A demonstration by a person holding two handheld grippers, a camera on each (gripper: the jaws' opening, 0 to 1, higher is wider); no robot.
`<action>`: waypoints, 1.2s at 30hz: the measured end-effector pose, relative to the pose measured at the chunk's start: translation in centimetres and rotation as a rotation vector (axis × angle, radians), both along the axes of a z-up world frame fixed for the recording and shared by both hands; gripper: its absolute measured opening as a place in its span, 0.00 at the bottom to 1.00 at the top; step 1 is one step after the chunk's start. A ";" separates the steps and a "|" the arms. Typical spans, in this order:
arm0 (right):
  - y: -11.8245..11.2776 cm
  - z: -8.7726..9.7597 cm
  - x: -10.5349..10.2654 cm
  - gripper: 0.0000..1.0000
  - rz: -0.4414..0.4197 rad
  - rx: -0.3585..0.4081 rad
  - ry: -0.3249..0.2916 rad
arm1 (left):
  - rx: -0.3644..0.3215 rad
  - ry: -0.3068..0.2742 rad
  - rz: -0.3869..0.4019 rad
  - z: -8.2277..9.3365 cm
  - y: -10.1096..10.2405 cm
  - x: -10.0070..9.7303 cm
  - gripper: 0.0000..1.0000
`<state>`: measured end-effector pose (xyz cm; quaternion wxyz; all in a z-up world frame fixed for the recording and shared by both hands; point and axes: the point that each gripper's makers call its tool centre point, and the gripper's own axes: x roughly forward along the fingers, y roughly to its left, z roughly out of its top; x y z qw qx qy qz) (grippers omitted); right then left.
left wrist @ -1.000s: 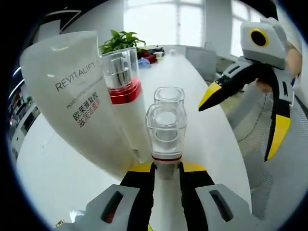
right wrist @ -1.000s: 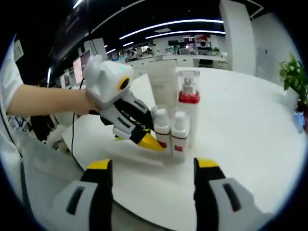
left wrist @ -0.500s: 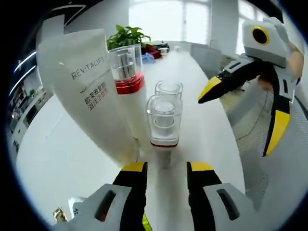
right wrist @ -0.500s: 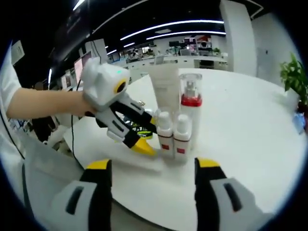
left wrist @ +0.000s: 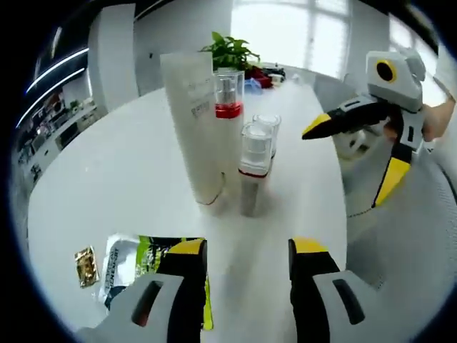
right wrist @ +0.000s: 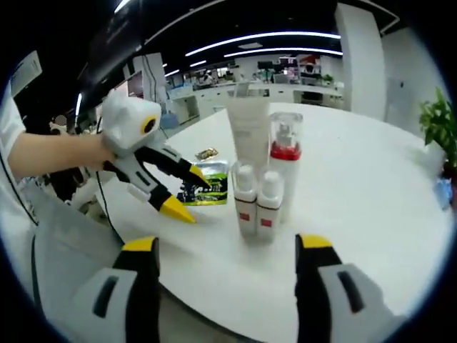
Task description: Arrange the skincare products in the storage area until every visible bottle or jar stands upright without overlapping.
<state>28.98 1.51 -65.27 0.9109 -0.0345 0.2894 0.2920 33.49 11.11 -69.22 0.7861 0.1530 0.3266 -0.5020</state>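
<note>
Four skincare products stand upright in a tight cluster on the white table (left wrist: pixel 100 171): a tall white tube (left wrist: pixel 196 121), a pump bottle with a red band (left wrist: pixel 228 107), and two small clear-capped bottles (left wrist: pixel 255 168) (left wrist: pixel 265 127). My left gripper (left wrist: pixel 248 250) is open, a short way back from the nearer small bottle, holding nothing. The right gripper (left wrist: pixel 350 161) hovers open to the right of the cluster. In the right gripper view the tube (right wrist: pixel 250 132), pump bottle (right wrist: pixel 284 164) and small bottles (right wrist: pixel 245 200) (right wrist: pixel 270 207) stand ahead of my open right gripper (right wrist: pixel 227 244); the left gripper (right wrist: pixel 189 193) is to their left.
A green sachet (left wrist: pixel 146 257) (right wrist: pixel 203 189) and a small gold packet (left wrist: pixel 86 263) (right wrist: pixel 207 152) lie flat near the left gripper. A potted plant (left wrist: pixel 232 51) (right wrist: pixel 439 118) stands at the far end of the table (right wrist: pixel 357 236). A person's arm (right wrist: pixel 50 153) holds the left gripper.
My left gripper has let go of the nearer small bottle and drawn back from the cluster; the bottle stays upright. The right gripper stays open, about where it was.
</note>
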 end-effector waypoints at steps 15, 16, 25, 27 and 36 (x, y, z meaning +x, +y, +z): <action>-1.6 0.9 -0.6 0.90 0.020 -0.011 -0.018 | -0.019 0.037 0.242 1.4 5.3 -1.8 0.62; -1.8 1.1 -0.7 0.90 0.020 -0.008 -0.023 | -0.024 0.037 0.255 1.6 5.6 -1.9 0.63; -3.0 1.9 -0.8 0.97 0.030 -0.003 -0.034 | -0.046 0.049 0.369 2.7 7.7 -3.0 0.72; -3.2 1.9 -0.8 0.98 0.030 -0.005 -0.037 | -0.046 0.052 0.388 2.8 8.1 -3.4 0.73; -4.0 2.1 -1.7 0.99 0.024 -0.003 -0.032 | -0.069 0.067 0.478 3.6 10.1 -5.1 0.79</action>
